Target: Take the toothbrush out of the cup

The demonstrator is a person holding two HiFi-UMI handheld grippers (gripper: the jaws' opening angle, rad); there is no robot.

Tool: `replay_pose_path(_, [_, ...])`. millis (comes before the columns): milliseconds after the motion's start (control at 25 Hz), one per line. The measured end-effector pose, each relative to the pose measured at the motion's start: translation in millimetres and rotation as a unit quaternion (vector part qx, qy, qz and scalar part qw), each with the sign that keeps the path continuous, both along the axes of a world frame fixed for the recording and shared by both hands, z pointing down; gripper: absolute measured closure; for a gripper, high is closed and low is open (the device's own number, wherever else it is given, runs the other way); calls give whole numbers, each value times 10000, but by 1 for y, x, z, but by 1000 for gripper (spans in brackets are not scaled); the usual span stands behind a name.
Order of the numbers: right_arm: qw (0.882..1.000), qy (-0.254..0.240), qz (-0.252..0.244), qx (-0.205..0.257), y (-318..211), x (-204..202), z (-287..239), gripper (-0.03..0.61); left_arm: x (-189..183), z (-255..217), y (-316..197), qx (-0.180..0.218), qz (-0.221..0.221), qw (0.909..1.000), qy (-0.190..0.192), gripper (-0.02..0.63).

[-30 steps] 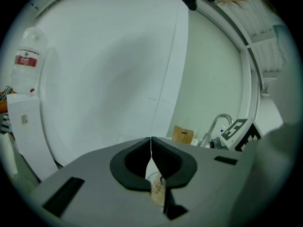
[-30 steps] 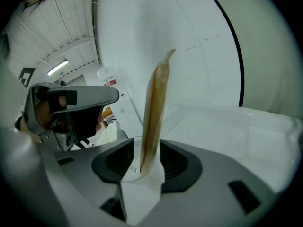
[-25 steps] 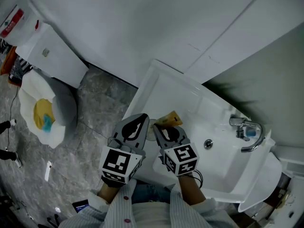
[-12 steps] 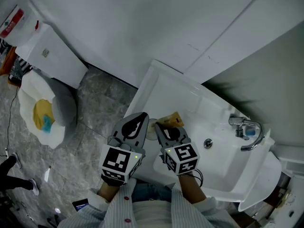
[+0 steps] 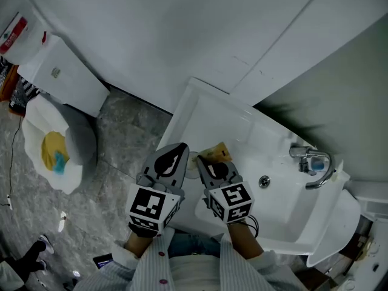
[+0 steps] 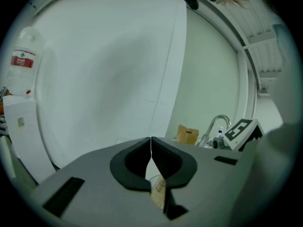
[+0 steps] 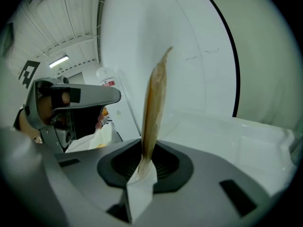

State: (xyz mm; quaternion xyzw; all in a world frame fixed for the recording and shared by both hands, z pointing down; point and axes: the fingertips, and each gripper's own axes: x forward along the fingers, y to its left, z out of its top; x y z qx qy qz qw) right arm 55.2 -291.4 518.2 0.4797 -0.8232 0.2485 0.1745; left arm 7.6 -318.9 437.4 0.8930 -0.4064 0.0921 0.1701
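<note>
A flat brown paper toothbrush packet (image 7: 154,108) stands upright between the jaws of my right gripper (image 7: 144,160). Those jaws are closing and their pads press its sides; its white lower end hangs toward the camera. In the head view the toothbrush packet (image 5: 216,152) sticks out past my right gripper (image 5: 206,162) over the sink counter's left end. A small white cup (image 5: 193,165) shows between the two grippers' tips. My left gripper (image 5: 177,156) is shut, with a thin pale printed piece (image 6: 158,193), seemingly the cup's wall, pinched deep in my left gripper (image 6: 150,150).
A white sink (image 5: 285,205) with a chrome faucet (image 5: 312,165) lies to the right. A toilet (image 5: 54,150) and its cistern (image 5: 66,74), with a water bottle (image 5: 15,32) on top, stand at the left on grey stone floor. White wall behind.
Both grippers hold their places with the packet between them. A person's shoe at the floor's lower left has shifted.
</note>
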Motion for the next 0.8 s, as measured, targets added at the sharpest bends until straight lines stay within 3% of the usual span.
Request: replay_pose_path(800, [9953, -508, 667, 487, 10, 19, -46, 526, 14, -16, 25, 191, 636, 9978, -47, 595])
